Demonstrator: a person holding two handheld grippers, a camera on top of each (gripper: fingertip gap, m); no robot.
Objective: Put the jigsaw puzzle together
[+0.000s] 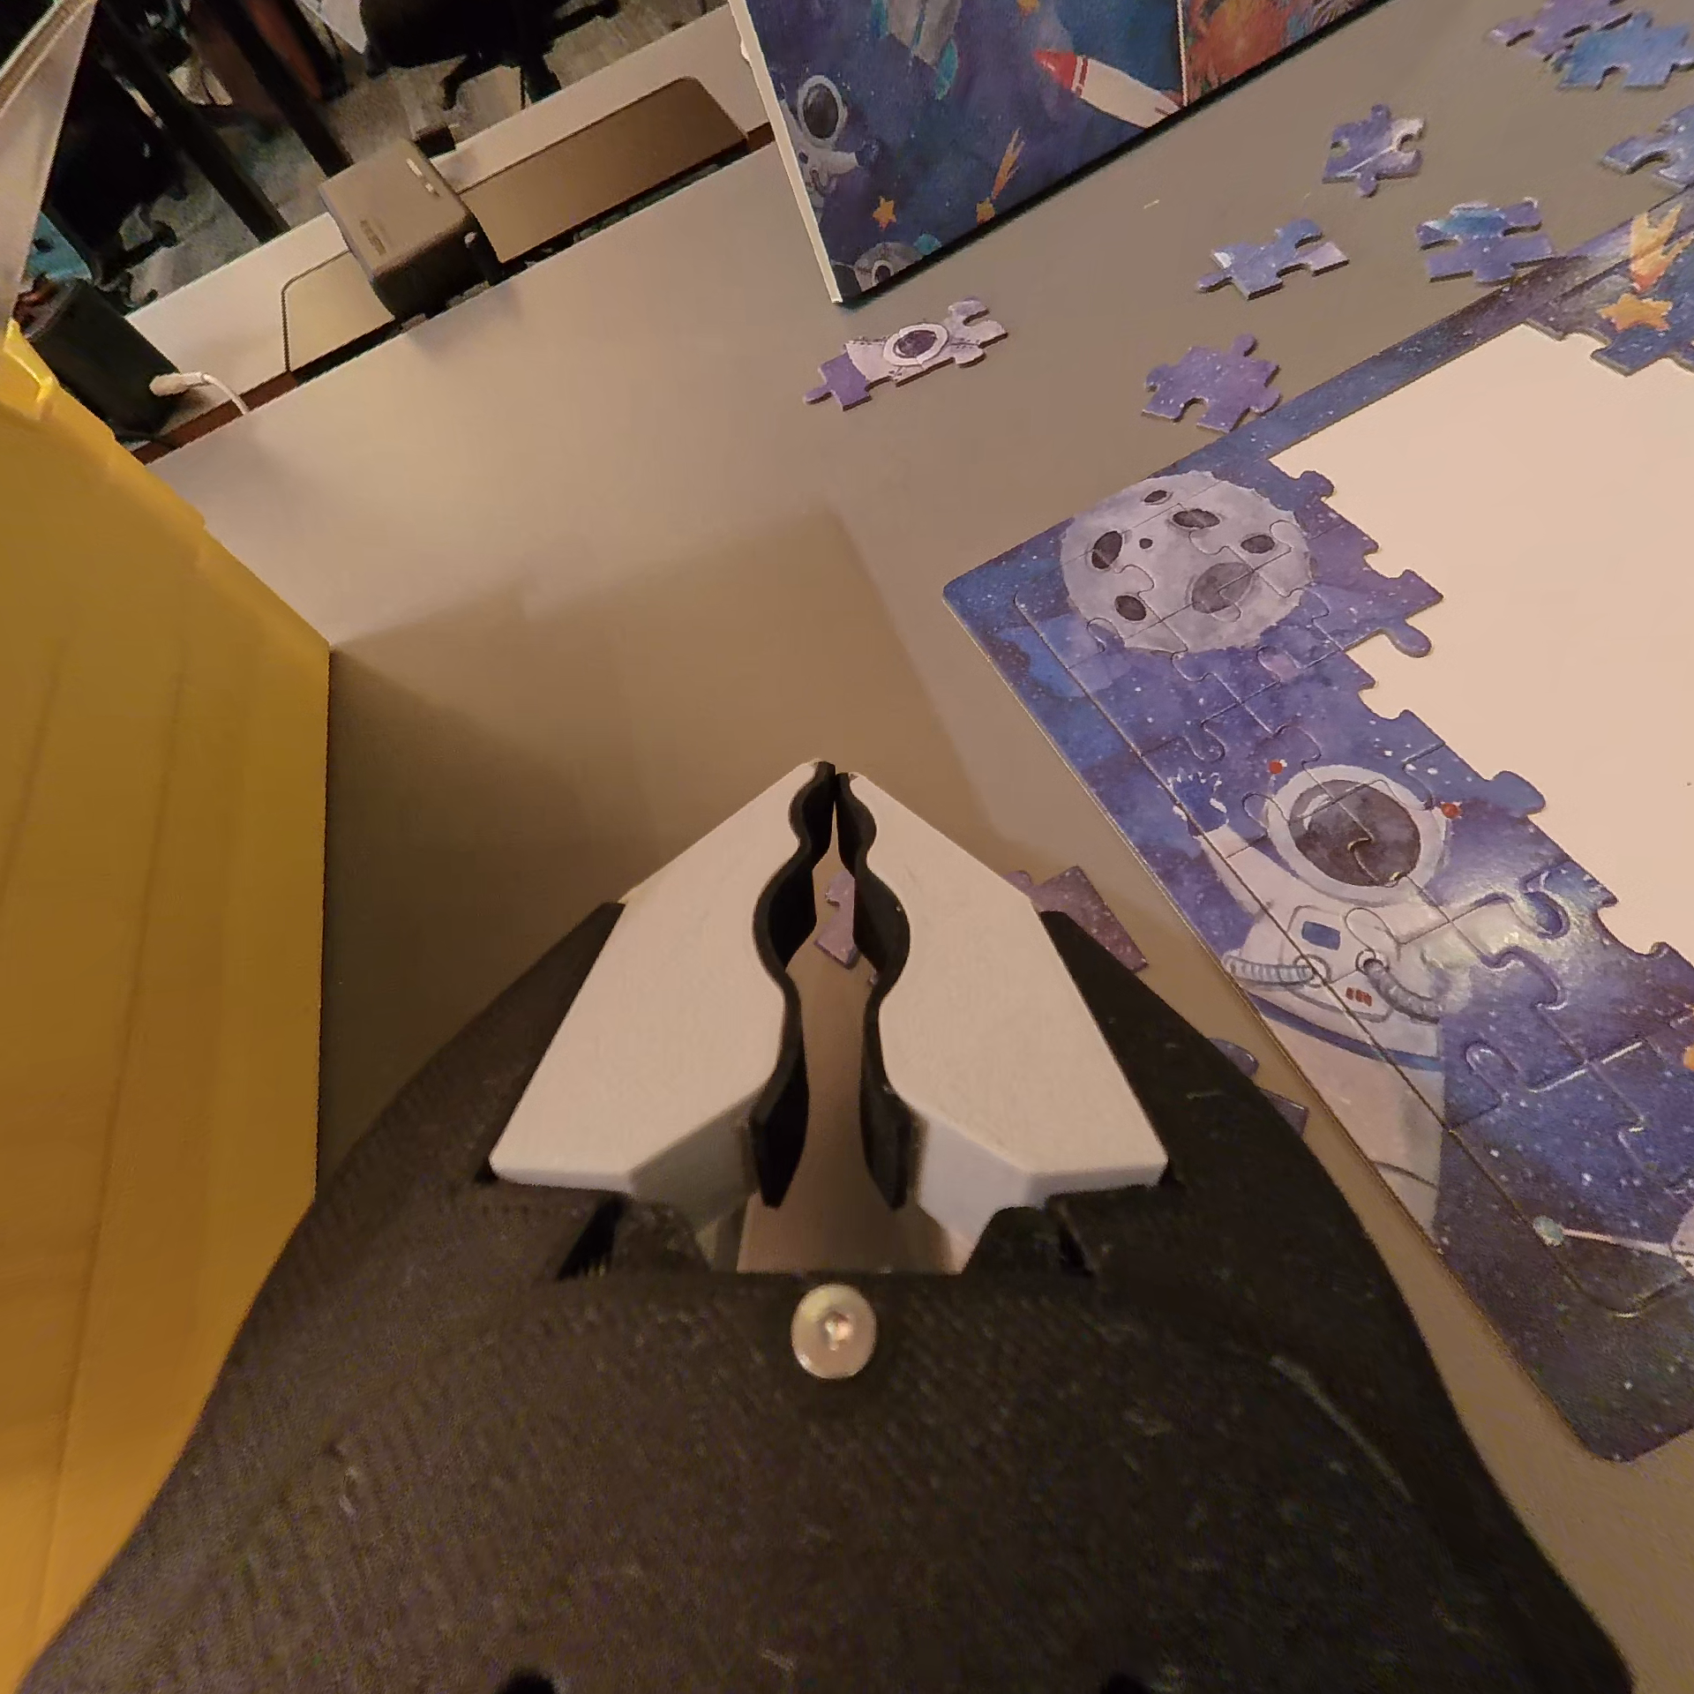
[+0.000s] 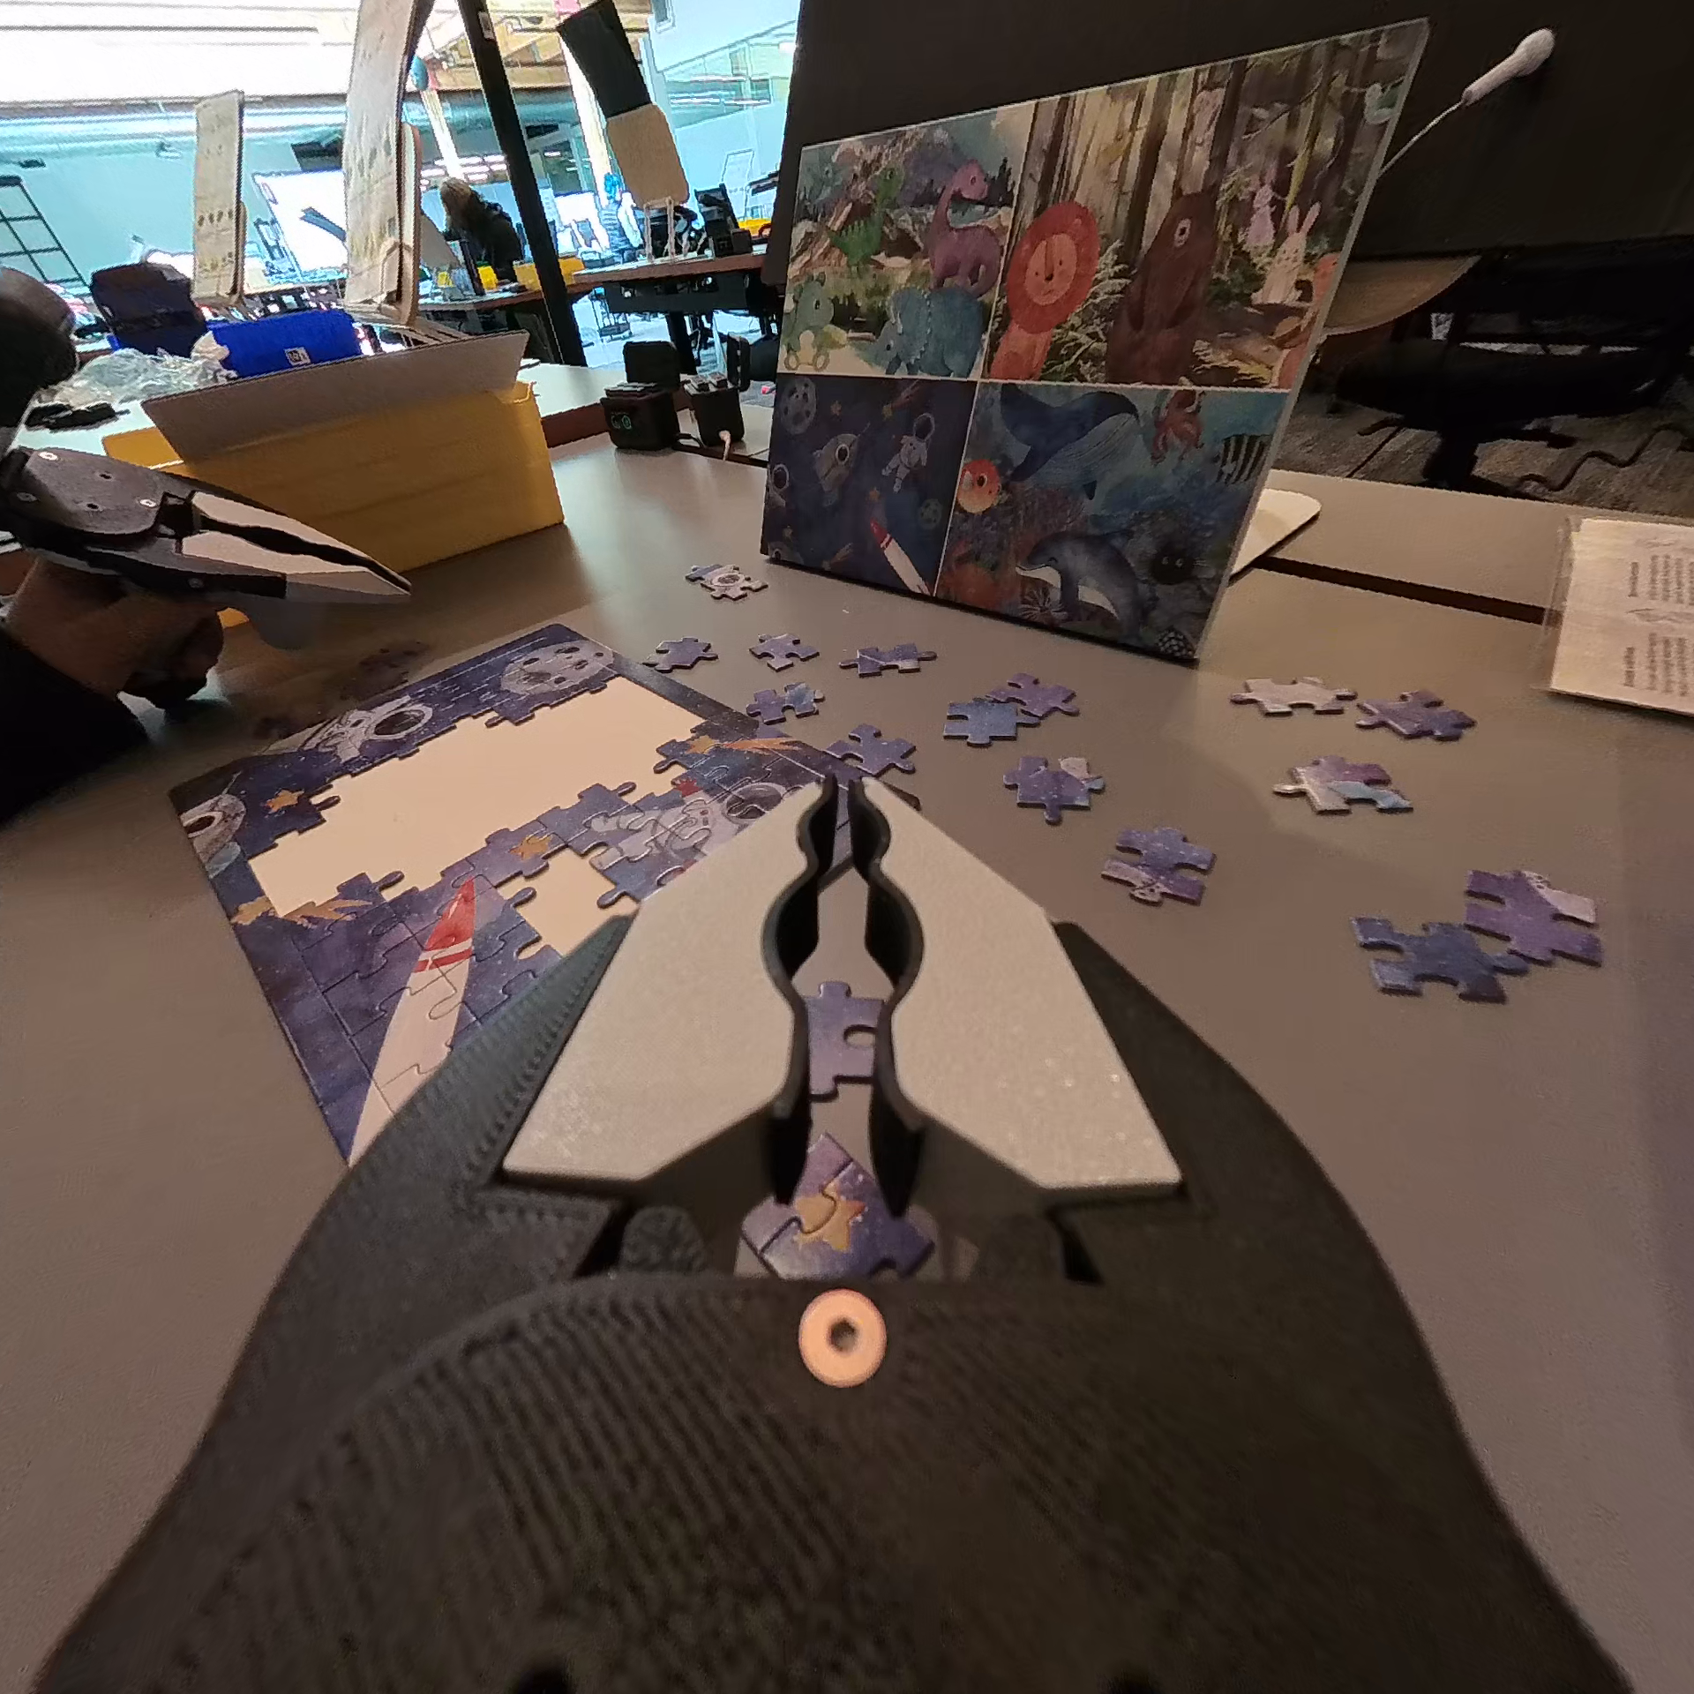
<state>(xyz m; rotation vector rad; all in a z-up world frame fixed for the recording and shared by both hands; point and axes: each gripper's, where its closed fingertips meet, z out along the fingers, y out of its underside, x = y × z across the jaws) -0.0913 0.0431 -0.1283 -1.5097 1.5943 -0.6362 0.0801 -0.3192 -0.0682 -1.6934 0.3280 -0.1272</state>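
Note:
My left gripper (image 1: 832,779) is shut, its black pads meeting at the tips above the grey table (image 1: 596,550). A purple puzzle piece (image 1: 839,921) lies on the table below it, seen through the jaws. The part-built space puzzle on its board (image 1: 1283,733) lies just to its right. My right gripper (image 2: 841,790) is shut and hovers over the near right edge of the same puzzle (image 2: 412,917), whose middle is bare white (image 2: 458,779). The left gripper also shows in the right wrist view (image 2: 394,582), shut, held by a hand (image 2: 119,642) beyond the puzzle's far left corner.
Several loose blue and purple pieces (image 2: 1160,862) lie scattered right of the puzzle. A picture box lid (image 2: 1054,367) stands propped at the back. A yellow box (image 1: 137,825) stands at the left. A printed sheet in a clear sleeve (image 2: 1622,614) lies at the far right.

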